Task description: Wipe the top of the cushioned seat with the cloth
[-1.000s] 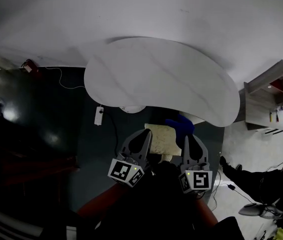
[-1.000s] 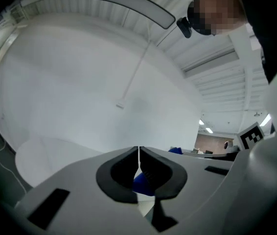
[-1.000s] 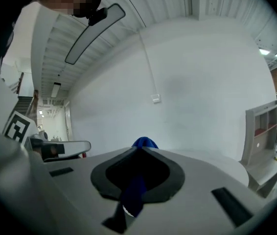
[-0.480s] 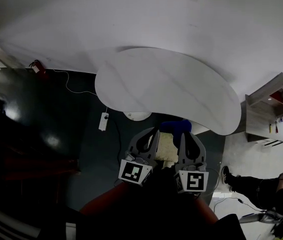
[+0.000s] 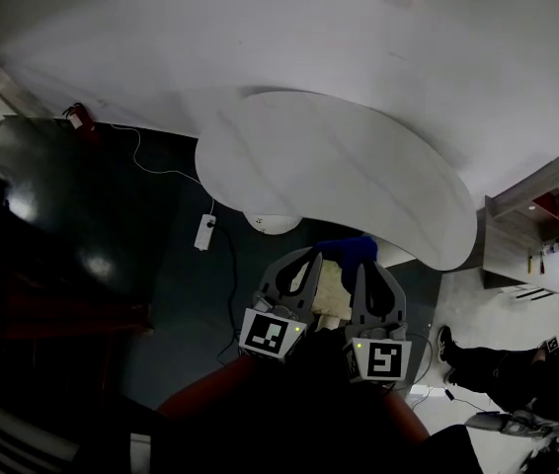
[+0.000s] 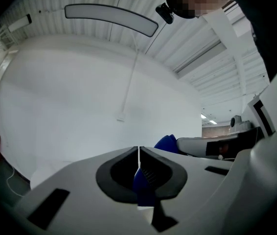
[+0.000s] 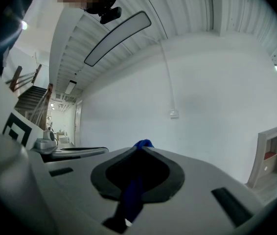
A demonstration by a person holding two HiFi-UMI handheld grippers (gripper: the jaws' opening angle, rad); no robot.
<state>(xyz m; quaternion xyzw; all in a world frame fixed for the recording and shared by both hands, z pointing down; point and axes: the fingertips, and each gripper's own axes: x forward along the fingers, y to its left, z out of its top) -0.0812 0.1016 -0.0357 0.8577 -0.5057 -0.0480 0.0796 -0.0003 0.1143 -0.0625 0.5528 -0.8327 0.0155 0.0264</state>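
Both grippers are held side by side in the head view, above a beige cushioned seat [image 5: 330, 286]. A blue cloth [image 5: 349, 249] bunches between their tips. My left gripper [image 5: 309, 258] is shut, and a fold of the blue cloth [image 6: 142, 185] is pinched between its jaws. In its own view my left gripper [image 6: 138, 153] points at a white wall. My right gripper [image 5: 366, 268] is also shut on the cloth. A strip of the cloth [image 7: 131, 196] runs through my right gripper [image 7: 141, 148] in its view. The seat is partly hidden by the grippers.
A white curved table [image 5: 339, 171] stands just beyond the seat. A power strip [image 5: 203, 232] with its cable lies on the dark floor at the left. A shelf unit [image 5: 541, 210] stands at the right. A person's legs [image 5: 502, 368] show at the lower right.
The two grippers have come closer together, the left one shifting right. The blue cloth now sits between both tips. The view has swung slightly, so the table appears further right.
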